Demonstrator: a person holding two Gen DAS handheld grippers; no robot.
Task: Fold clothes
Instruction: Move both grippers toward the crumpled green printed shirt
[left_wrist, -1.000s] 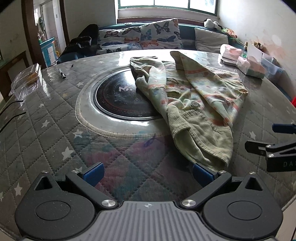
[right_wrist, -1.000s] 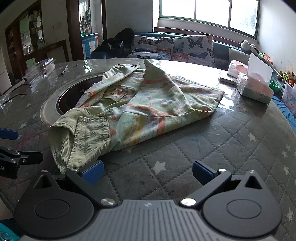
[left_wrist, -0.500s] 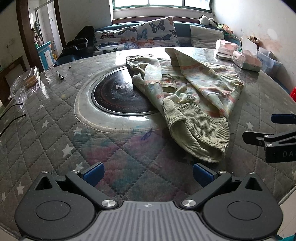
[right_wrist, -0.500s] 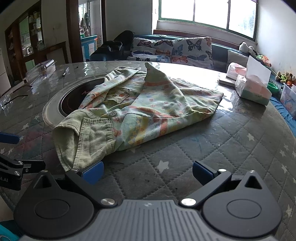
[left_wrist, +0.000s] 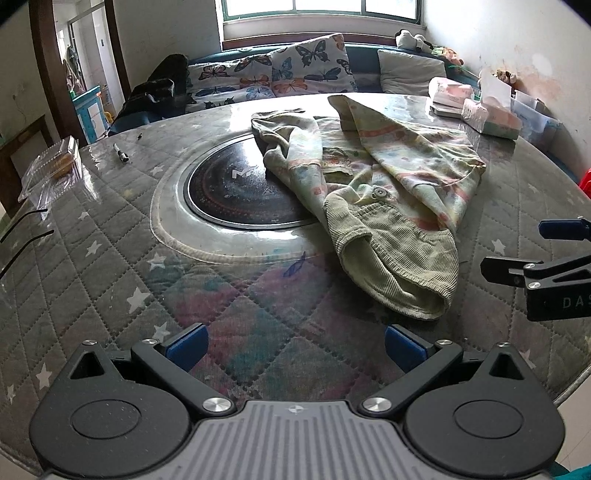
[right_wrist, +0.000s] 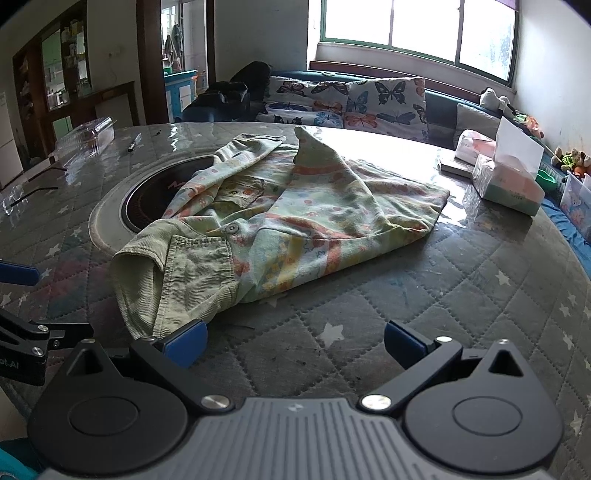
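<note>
A pale green child's garment with an orange and yellow print lies crumpled on the round quilted table, partly over the dark round hob. Its corduroy end points toward me. My left gripper is open and empty, just short of that end. My right gripper is open and empty, its left fingertip right at the corduroy edge. The right gripper also shows at the right edge of the left wrist view, and the left gripper shows at the left edge of the right wrist view.
Tissue boxes stand at the table's far right. A clear plastic box and a pen lie at the far left. A sofa with butterfly cushions runs behind the table. The table's front edge is close under the grippers.
Both grippers have pulled back a little from the garment and risen slightly. The garment's near end now lies free on the table. Both stay open.
</note>
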